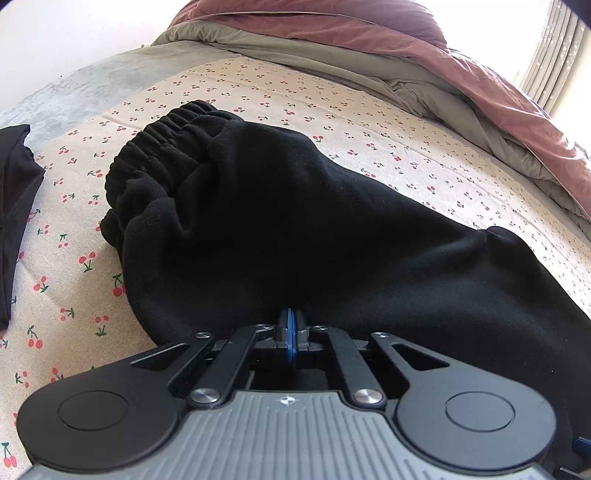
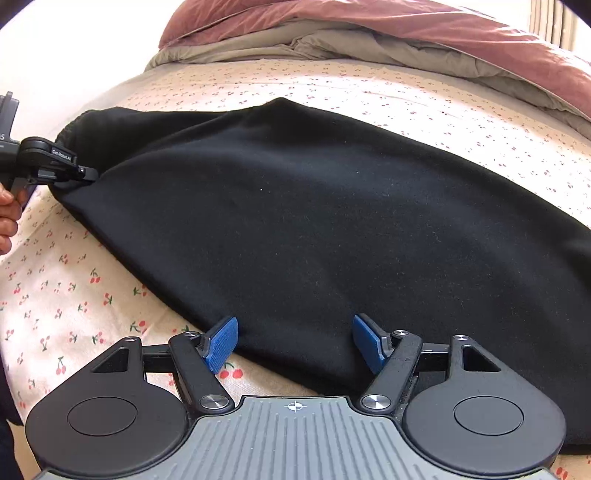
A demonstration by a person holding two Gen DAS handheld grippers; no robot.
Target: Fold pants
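Black fleece pants (image 1: 295, 221) lie flat across the cherry-print bed sheet (image 1: 74, 295), with the gathered elastic waistband (image 1: 159, 136) at the far left. My left gripper (image 1: 290, 325) has its blue pads pressed together on the near edge of the cloth. The right wrist view shows the pants (image 2: 314, 221) as one broad dark panel. There the left gripper (image 2: 92, 173) pinches the edge close to the waistband (image 2: 74, 125), and a hand (image 2: 7, 218) holds its grip. My right gripper (image 2: 291, 339) stands open over the pants' near edge, its pads apart and holding nothing.
A rumpled maroon and olive quilt (image 1: 369, 33) is heaped along the back of the bed (image 2: 369, 22). Another black garment (image 1: 14, 203) lies at the left edge of the sheet. Striped curtains (image 1: 554, 48) hang at the far right.
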